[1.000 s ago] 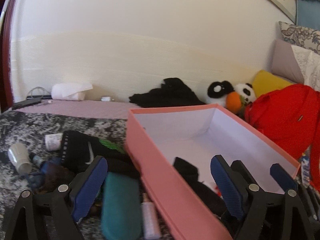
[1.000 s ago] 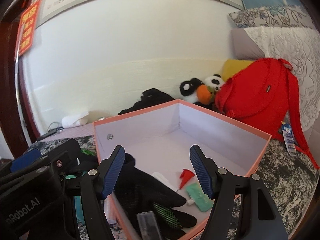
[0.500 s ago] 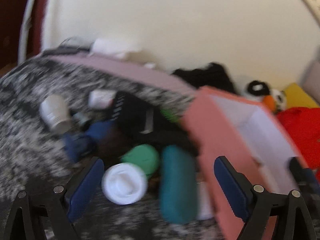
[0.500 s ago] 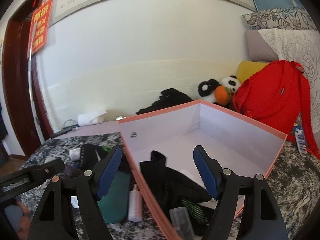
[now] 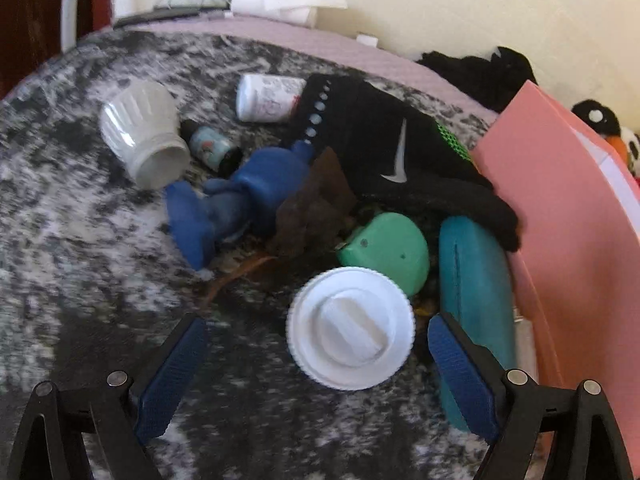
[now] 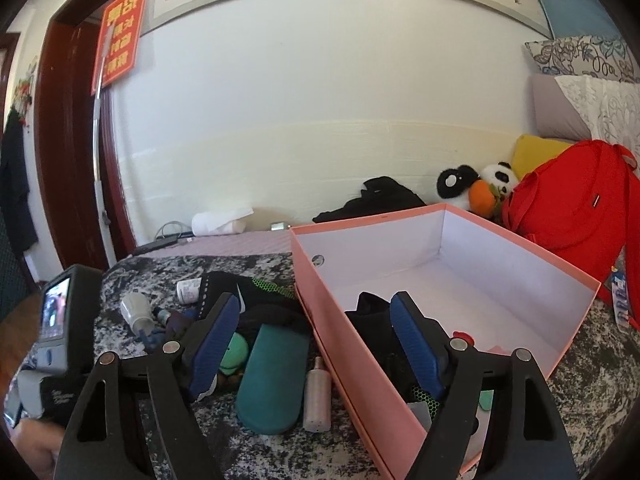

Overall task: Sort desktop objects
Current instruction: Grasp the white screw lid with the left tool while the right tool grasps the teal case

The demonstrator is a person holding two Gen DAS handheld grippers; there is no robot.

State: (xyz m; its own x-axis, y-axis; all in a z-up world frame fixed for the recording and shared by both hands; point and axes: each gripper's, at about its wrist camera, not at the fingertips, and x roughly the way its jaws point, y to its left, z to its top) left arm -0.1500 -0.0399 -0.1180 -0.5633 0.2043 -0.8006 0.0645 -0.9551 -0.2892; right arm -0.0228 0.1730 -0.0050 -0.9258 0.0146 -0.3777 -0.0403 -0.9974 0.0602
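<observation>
Since a second earlier my left gripper (image 5: 316, 364), jaws apart and empty, had swung from the pink cardboard box (image 6: 360, 364) to the white ribbed lid (image 5: 350, 334) among the loose pile, while my right gripper (image 6: 320, 344), also spread and empty, hung over the box, which held a black glove (image 6: 370, 316); much remained outside.

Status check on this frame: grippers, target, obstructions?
Left gripper open, empty, over white lid. Right gripper open, empty, straddling pink box wall. Green case and teal case crowd the lid.

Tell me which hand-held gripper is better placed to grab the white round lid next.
Left. The left hand-held gripper is open with the white round lid between its fingers. The right hand-held gripper straddles the pink box wall.
</observation>
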